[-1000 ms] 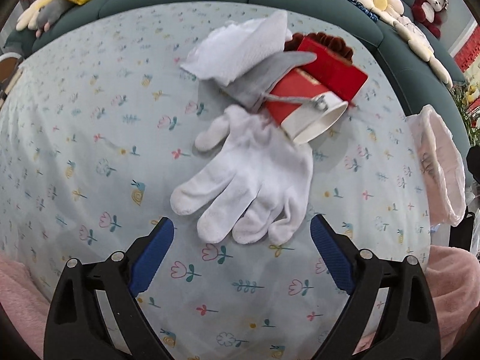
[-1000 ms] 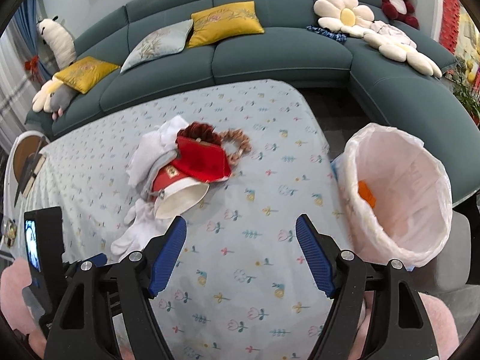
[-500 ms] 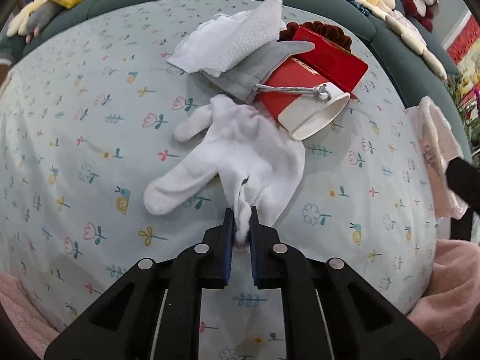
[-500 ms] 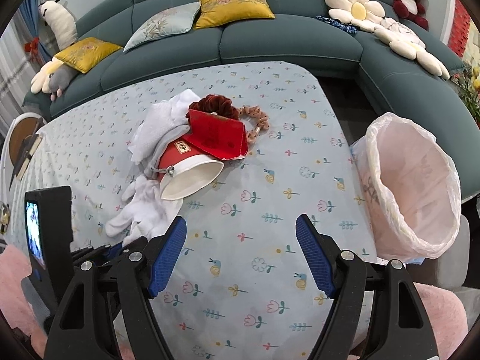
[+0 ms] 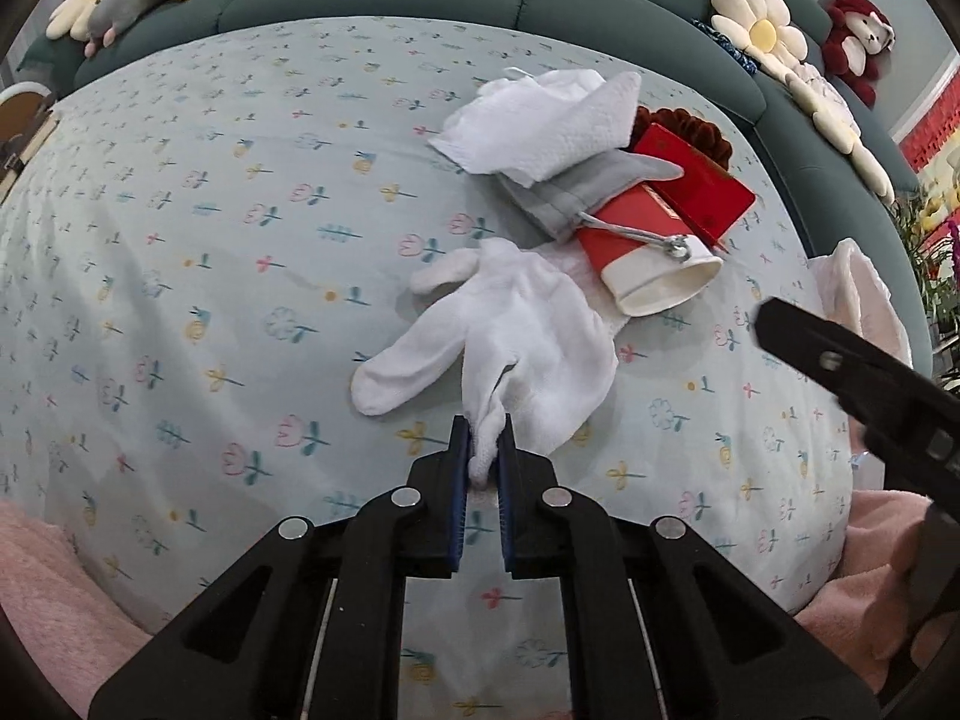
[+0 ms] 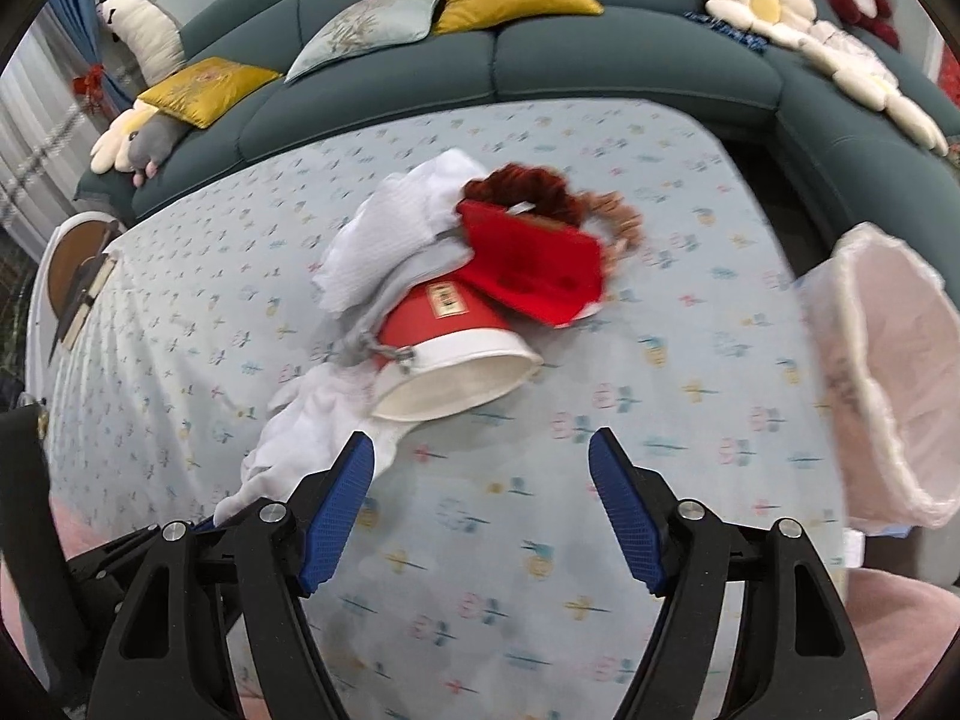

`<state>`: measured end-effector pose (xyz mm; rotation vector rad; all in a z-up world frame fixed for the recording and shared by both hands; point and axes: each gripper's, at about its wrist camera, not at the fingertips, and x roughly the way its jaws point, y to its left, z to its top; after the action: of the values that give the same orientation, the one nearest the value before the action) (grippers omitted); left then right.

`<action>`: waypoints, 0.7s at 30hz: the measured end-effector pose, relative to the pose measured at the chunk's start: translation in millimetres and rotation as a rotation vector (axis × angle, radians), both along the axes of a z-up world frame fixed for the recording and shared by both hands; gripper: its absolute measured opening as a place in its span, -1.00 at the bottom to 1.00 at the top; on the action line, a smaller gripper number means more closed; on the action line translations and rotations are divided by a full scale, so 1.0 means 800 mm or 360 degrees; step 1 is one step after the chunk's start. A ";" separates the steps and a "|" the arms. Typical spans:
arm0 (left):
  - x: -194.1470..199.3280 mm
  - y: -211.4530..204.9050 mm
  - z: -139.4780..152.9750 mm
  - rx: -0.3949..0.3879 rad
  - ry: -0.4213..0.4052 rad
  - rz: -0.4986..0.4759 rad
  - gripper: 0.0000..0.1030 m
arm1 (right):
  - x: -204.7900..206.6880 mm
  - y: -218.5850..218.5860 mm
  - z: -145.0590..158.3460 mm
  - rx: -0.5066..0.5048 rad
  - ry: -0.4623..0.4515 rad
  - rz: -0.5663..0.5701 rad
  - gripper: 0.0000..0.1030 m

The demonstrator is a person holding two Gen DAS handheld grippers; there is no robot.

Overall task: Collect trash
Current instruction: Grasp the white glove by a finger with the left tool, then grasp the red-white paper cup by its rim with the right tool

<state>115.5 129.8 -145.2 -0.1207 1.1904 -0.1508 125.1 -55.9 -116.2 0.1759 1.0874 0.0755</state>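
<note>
A white glove lies on the flowered tablecloth, and my left gripper is shut on one of its fingers. Behind it a red-and-white paper cup lies on its side under a grey pouch, a white tissue and a red envelope. In the right wrist view my right gripper hovers just in front of the cup, its jaws closing slightly with nothing between them. The glove trails to the left of its left finger.
A bin with a pink liner stands off the table's right edge. Two scrunchies lie behind the red envelope. A teal sofa with cushions and plush toys wraps around the far side. A round side table is at the left.
My left gripper went from wide open to shut on a glove finger and has pulled it back a little. The right gripper has dropped closer to the paper cup.
</note>
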 end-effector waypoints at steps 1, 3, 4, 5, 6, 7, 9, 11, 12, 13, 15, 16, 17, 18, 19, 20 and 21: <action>0.001 0.001 -0.001 0.0002 -0.0001 0.0004 -0.84 | 0.005 0.006 -0.006 0.0021 0.0016 0.0011 0.30; 0.002 0.011 -0.002 -0.0008 0.0003 0.0023 -0.84 | 0.013 0.014 -0.012 0.0047 0.0039 0.0025 0.21; 0.002 0.015 -0.003 -0.0021 0.0008 0.0037 -0.84 | 0.018 0.018 -0.015 0.0055 0.0046 0.0034 0.20; 0.003 0.019 -0.004 -0.0034 0.0011 0.0052 -0.84 | 0.023 0.023 -0.018 0.0053 0.0052 0.0042 0.17; 0.004 0.023 -0.005 -0.0045 0.0011 0.0068 -0.84 | 0.026 0.027 -0.020 0.0048 0.0055 0.0049 0.13; 0.005 0.026 -0.007 -0.0053 0.0011 0.0080 -0.84 | 0.032 0.032 -0.024 0.0038 0.0064 0.0059 0.09; 0.006 0.032 -0.009 -0.0073 0.0017 0.0099 -0.84 | 0.040 0.039 -0.031 0.0029 0.0088 0.0071 -0.02; 0.008 0.036 -0.011 -0.0087 0.0023 0.0110 -0.84 | 0.047 0.043 -0.037 0.0025 0.0105 0.0074 -0.06; 0.008 0.037 -0.011 -0.0091 0.0022 0.0113 -0.84 | 0.050 0.045 -0.040 0.0025 0.0112 0.0076 -0.08; 0.007 0.040 -0.011 -0.0100 0.0021 0.0118 -0.83 | 0.053 0.048 -0.043 0.0028 0.0120 0.0079 -0.10; 0.008 0.043 -0.011 -0.0117 0.0020 0.0125 -0.84 | 0.057 0.051 -0.046 0.0030 0.0125 0.0085 -0.20; 0.008 0.044 -0.011 -0.0120 0.0018 0.0127 -0.84 | 0.059 0.054 -0.047 0.0031 0.0127 0.0089 -0.24; 0.008 0.044 -0.011 -0.0123 0.0017 0.0127 -0.84 | 0.061 0.055 -0.048 0.0033 0.0130 0.0093 -0.36; 0.008 0.043 -0.010 -0.0126 0.0016 0.0125 -0.84 | 0.063 0.056 -0.048 0.0034 0.0135 0.0098 -0.54; 0.009 0.043 -0.010 -0.0125 0.0012 0.0121 -0.84 | 0.064 0.057 -0.049 0.0036 0.0140 0.0102 -0.63; 0.008 0.041 -0.008 -0.0121 0.0004 0.0113 -0.84 | 0.065 0.057 -0.050 0.0047 0.0143 0.0104 -0.75; 0.008 0.039 -0.006 -0.0118 -0.0001 0.0108 -0.84 | 0.065 0.056 -0.050 0.0056 0.0143 0.0102 -0.83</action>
<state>121.9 160.8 -150.3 -0.2256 1.1790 -0.1355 177.5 -11.3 -156.0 0.1775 1.1819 0.1456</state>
